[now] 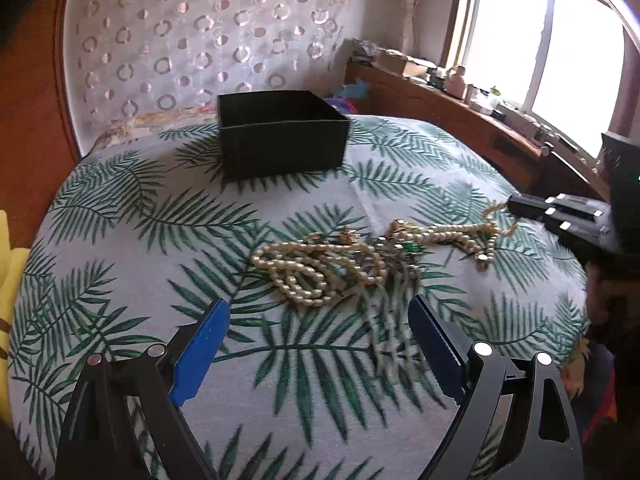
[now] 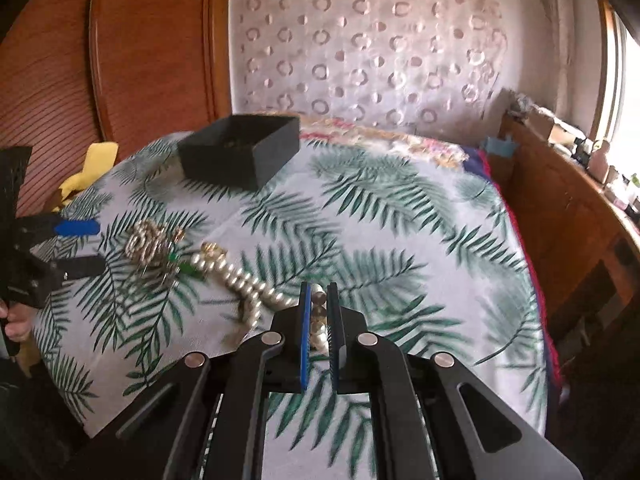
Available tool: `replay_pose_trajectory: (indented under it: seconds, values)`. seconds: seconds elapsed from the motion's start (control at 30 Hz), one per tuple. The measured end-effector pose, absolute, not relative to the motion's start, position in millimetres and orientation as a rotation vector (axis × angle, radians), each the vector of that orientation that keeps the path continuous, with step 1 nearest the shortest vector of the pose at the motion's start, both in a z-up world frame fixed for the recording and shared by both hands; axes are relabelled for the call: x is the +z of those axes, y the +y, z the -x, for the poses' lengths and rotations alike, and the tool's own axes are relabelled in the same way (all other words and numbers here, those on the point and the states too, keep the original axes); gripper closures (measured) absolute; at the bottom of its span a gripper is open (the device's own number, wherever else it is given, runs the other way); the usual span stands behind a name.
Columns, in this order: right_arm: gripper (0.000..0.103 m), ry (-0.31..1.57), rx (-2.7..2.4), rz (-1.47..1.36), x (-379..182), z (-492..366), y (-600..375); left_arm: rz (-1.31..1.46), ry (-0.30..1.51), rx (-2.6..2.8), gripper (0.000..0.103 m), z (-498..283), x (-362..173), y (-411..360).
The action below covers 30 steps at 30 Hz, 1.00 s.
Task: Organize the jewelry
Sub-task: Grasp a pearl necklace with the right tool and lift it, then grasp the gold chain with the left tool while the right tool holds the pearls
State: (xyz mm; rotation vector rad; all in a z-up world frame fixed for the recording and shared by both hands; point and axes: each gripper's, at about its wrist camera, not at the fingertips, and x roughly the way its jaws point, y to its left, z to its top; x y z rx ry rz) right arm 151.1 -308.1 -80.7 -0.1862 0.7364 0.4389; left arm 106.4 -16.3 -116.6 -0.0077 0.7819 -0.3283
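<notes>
A tangle of jewelry (image 1: 340, 264) lies mid-cloth: pearl strands, gold pieces and a green stone. My left gripper (image 1: 320, 316) hovers just short of it, open, with nothing between its blue fingers (image 1: 208, 340). A pearl necklace (image 1: 448, 234) stretches right out of the pile to my right gripper (image 1: 516, 205). In the right wrist view my right gripper (image 2: 319, 308) is shut on the end beads of that pearl necklace (image 2: 244, 284), which trails back to the jewelry pile (image 2: 156, 244). The left gripper (image 2: 90, 246) is open beside the pile. A black open box (image 1: 280, 132) (image 2: 240, 152) stands behind.
The leaf-print cloth (image 1: 120, 208) covers a rounded surface that drops off at its edges. A yellow cloth (image 2: 92, 168) lies at the left edge. A wooden ledge (image 1: 460, 116) with small items runs under the window on the right. A hand (image 2: 16, 324) holds the left gripper.
</notes>
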Motion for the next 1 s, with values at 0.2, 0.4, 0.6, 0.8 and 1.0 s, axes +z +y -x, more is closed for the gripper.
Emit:
replay_pose_trajectory:
  seconds: [0.2, 0.4, 0.6, 0.8, 1.0]
  values:
    - [0.095, 0.776, 0.465, 0.173, -99, -149, -299, 0.002, 0.806, -0.412, 0.031, -109, -117, -38]
    - [0.095, 0.782, 0.475, 0.150, -101, -149, -301, -0.049, 0.809, -0.402, 0.047, -118, -118, -52]
    - [0.094, 0.769, 0.474, 0.151, -102, -150, -301, -0.052, 0.809, -0.326, 0.055, -135, -119, -37]
    - [0.094, 0.765, 0.476, 0.144, -101, -149, -303, -0.030, 0.842, -0.263, 0.072, -152, -128, -17]
    - [0.094, 0.766, 0.477, 0.144, -101, -149, -303, -0.026, 0.842, -0.261, 0.074, -156, -129, -10]
